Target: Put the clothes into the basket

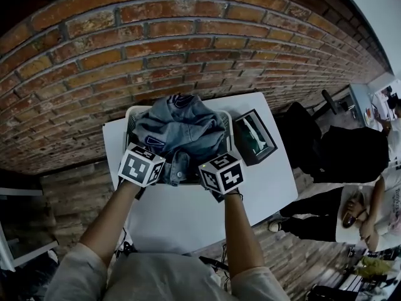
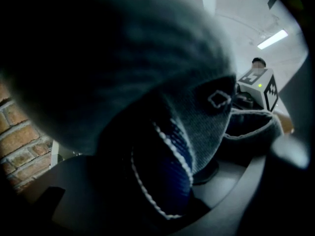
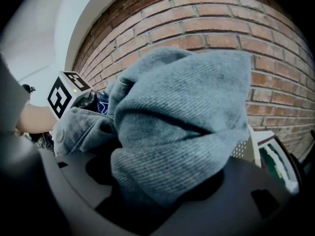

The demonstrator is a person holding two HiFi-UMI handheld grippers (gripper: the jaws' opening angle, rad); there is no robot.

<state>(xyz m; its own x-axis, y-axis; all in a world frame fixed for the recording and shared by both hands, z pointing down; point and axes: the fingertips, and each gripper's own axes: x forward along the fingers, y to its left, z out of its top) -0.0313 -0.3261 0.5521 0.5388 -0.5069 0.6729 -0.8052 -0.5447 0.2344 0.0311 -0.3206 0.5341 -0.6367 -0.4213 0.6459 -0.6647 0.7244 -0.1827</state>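
Observation:
A blue-grey denim jacket (image 1: 180, 130) lies heaped over a white basket (image 1: 131, 115) on the white table (image 1: 188, 215). Both grippers sit at the jacket's near edge, their marker cubes hiding the jaws in the head view. My left gripper (image 1: 145, 168) is shut on a fold of the denim jacket (image 2: 197, 117), which fills its view and shows a dark blue patch with white stitching. My right gripper (image 1: 220, 174) is shut on a thick bunch of the denim jacket (image 3: 177, 132). The basket's perforated wall (image 3: 241, 149) shows just behind that bunch.
A dark framed picture (image 1: 255, 137) lies on the table right of the basket. A brick wall (image 1: 156, 36) stands close behind. A black chair (image 1: 351, 152) and a person (image 1: 357, 209) are off the table's right side. The table's near edge is at my body.

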